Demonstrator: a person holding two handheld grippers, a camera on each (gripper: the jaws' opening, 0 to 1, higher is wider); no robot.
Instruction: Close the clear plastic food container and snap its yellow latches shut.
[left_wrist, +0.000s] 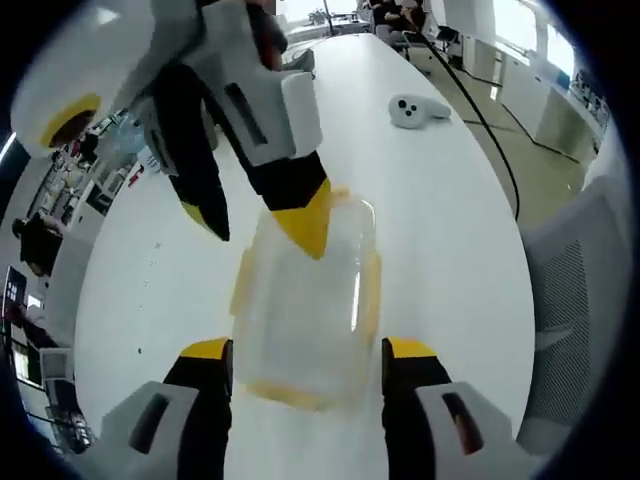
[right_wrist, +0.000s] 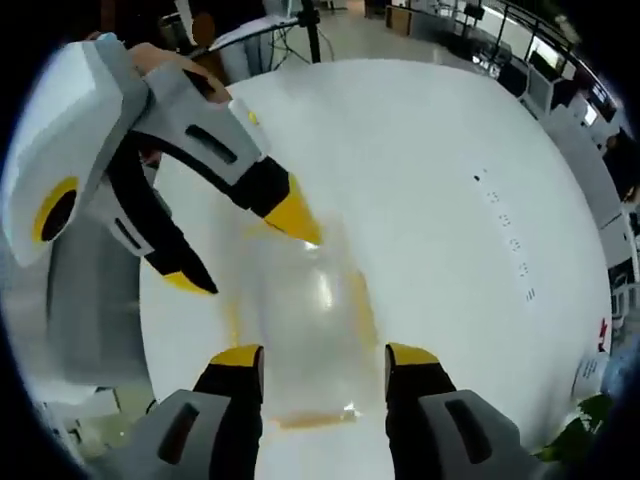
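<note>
— Long white table (left_wrist: 440, 220) in an open office, chairs and desks far off. Nearest the left gripper (left_wrist: 307, 362)?

— Yellow-tipped black jaws spread apart, clamped on nothing, flanking the near end of the clear plastic food container with yellow latches (left_wrist: 305, 320). Standing on the table between the two tools, lid apparently already down on the body, though hard to be sure through the clear plastic.

— And beyond the container?

— The other tool reaching in from across: one yellow tip pressing at the far edge of the lid, the second tip hanging off to the side. Further back, a small white controller (left_wrist: 415, 110) and a black cable (left_wrist: 490, 130).

— Same from the right gripper (right_wrist: 325, 360)?

— Much the same: jaws parted, empty, either side of the container's near end (right_wrist: 305, 320); opposite tool's tip touching the far rim.

— Progress?

— Probably midway. Closing seemingly done; long side latches flaring outward, so likely unsnapped. End latches unclear. Snapping all of them left to do.
</note>
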